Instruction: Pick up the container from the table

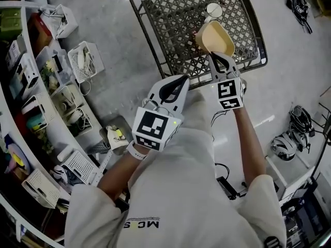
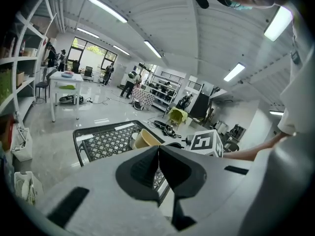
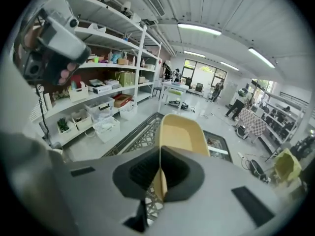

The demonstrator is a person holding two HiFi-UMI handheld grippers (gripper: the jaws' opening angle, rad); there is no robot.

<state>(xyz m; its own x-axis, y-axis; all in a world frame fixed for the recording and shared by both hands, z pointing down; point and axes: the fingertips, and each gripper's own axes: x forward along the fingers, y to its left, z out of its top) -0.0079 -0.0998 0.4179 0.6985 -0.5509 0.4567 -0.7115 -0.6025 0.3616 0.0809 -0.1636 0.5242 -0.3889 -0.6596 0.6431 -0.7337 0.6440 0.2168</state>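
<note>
A pale yellow container (image 1: 215, 39) hangs above the black lattice table (image 1: 170, 14), gripped by its near rim. My right gripper (image 1: 221, 59) is shut on that rim; in the right gripper view the yellow container (image 3: 180, 133) rises from between the closed jaws of my right gripper (image 3: 160, 170). My left gripper (image 1: 173, 88) hovers near the table's front edge, shut with nothing in it. In the left gripper view the left gripper (image 2: 158, 162) has its jaws pressed together, with the container (image 2: 144, 138) and table (image 2: 106, 140) beyond.
A small white round lid (image 1: 213, 9) lies on the lattice table past the container. Curved white shelving (image 1: 36, 102) with bins and baskets (image 1: 85, 60) runs along the left. Helmets and gear (image 1: 292, 133) lie on the floor at right.
</note>
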